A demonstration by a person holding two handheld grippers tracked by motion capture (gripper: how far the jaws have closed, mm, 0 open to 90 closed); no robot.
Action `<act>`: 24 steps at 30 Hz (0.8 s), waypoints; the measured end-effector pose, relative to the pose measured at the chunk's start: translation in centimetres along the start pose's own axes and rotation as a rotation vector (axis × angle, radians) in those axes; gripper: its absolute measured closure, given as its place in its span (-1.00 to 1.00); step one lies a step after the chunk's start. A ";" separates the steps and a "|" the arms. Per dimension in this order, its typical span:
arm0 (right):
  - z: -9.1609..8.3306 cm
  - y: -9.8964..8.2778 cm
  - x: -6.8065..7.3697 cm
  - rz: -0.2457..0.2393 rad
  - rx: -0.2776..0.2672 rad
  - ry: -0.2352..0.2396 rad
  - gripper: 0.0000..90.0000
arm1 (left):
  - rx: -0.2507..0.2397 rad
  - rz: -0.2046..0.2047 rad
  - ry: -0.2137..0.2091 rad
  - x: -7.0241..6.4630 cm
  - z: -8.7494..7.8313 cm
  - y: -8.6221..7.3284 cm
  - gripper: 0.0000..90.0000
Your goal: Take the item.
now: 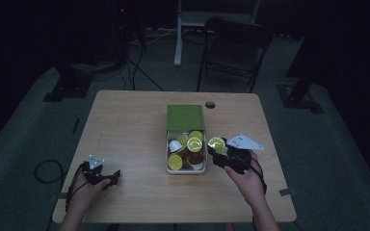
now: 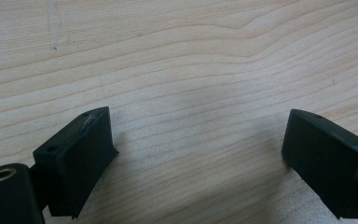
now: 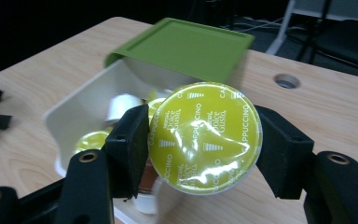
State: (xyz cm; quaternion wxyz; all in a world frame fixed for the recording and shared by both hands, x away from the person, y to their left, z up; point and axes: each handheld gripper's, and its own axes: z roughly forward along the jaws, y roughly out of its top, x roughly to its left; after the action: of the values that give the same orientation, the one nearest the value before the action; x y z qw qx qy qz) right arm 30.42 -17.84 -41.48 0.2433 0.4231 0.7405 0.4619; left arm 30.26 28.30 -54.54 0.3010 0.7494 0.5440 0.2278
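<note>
The right gripper (image 3: 204,140) clamps a round yellow-green foil-topped coffee capsule (image 3: 205,136) just right of the white capsule box (image 1: 169,147); the left gripper (image 2: 200,154) gapes empty.

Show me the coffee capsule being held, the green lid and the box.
capsule (image 3: 205,137), right gripper view, middle of its yellow foil top.
green lid (image 3: 186,44), right gripper view, its flat top.
box (image 1: 168,153), high view, left wall.

Pale wood table (image 2: 177,60), smooth, matt, grain plain. Matt black plastic jaws. Glossy, crinkled yellow-green foil on the capsule (image 3: 206,137). Smooth white plastic box (image 3: 81,112) with a matt green lid (image 3: 186,44).
</note>
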 end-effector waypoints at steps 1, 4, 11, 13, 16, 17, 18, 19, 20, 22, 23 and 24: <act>-0.2 -0.1 -0.3 0.005 0.001 -0.009 -0.11 | 0.000 0.000 0.000 0.0 0.0 0.0 -0.79; -0.6 -0.4 -1.0 0.014 -0.001 -0.026 -0.12 | 0.000 0.000 0.000 0.0 0.0 0.0 -0.79; -1.7 -2.1 -3.5 0.048 0.011 -0.097 -0.12 | 0.000 0.000 0.000 0.0 0.0 0.0 -0.79; -1.8 -2.3 -3.7 0.052 0.013 -0.103 -0.12 | 0.000 0.000 0.000 0.0 0.0 0.0 -0.79; -2.0 -2.9 -4.5 0.064 0.018 -0.121 -0.12 | 0.000 0.000 0.000 0.0 0.0 0.0 -0.79; -2.2 -3.1 -4.8 0.072 0.020 -0.126 -0.12 | 0.000 0.000 0.000 0.0 0.0 0.0 -0.79; -2.2 -3.3 -5.0 0.076 0.023 -0.130 -0.12 | -0.001 -0.002 0.000 0.0 0.0 0.0 -0.79; -2.3 -3.5 -5.2 0.080 0.022 -0.135 -0.12 | -0.001 -0.002 0.000 0.0 0.0 0.0 -0.79; -2.4 -3.6 -5.4 0.081 0.023 -0.141 -0.12 | -0.001 -0.002 0.000 0.0 0.0 0.0 -0.79; -2.5 -4.0 -5.7 0.086 0.026 -0.153 -0.12 | -0.001 -0.001 0.000 0.0 0.0 0.0 -0.79; -2.5 -4.2 -6.0 0.088 0.027 -0.163 -0.12 | -0.001 -0.001 0.000 0.0 0.0 0.0 -0.79; -2.5 -4.4 -6.2 0.091 0.029 -0.171 -0.11 | -0.001 -0.001 0.000 0.0 0.0 0.0 -0.79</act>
State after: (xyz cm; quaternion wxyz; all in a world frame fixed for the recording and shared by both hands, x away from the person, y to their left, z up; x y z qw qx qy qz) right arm 30.00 -25.24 -44.42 0.2783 0.4976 0.7038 0.4238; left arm 30.26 28.29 -54.54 0.3014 0.7490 0.5443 0.2278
